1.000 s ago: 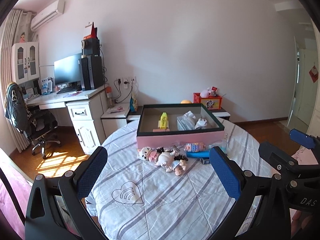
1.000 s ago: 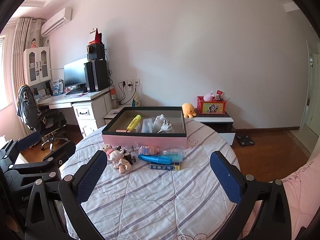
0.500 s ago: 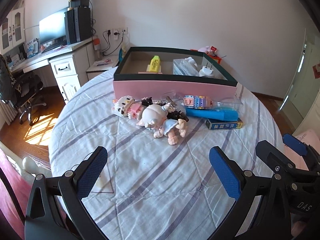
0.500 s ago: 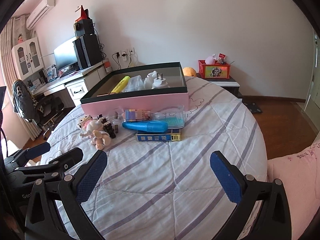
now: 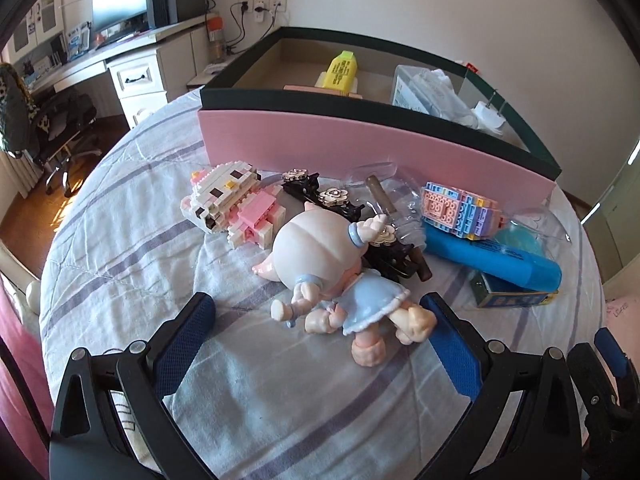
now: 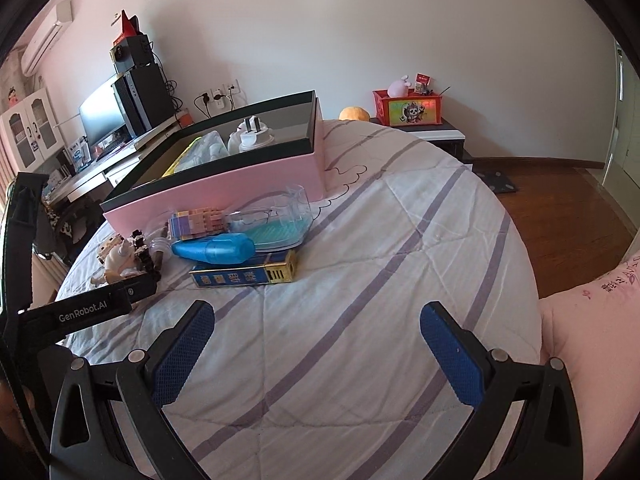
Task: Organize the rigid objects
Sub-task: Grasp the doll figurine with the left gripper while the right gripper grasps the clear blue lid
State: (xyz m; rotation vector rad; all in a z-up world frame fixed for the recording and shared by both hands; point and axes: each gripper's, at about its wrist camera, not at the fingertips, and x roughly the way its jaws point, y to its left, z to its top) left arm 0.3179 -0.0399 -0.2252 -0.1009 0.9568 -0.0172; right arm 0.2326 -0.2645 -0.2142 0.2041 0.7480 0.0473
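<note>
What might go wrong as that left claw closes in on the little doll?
The left gripper is open around the doll, which lies on its side; its round head may slip from the fingers. The black hair clips touch the doll and may drag along. The soft quilt may bunch up.

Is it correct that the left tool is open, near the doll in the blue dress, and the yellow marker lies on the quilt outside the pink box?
Not quite. The left wrist view shows the yellow marker inside the pink box. The left tool is open near the doll.
</note>
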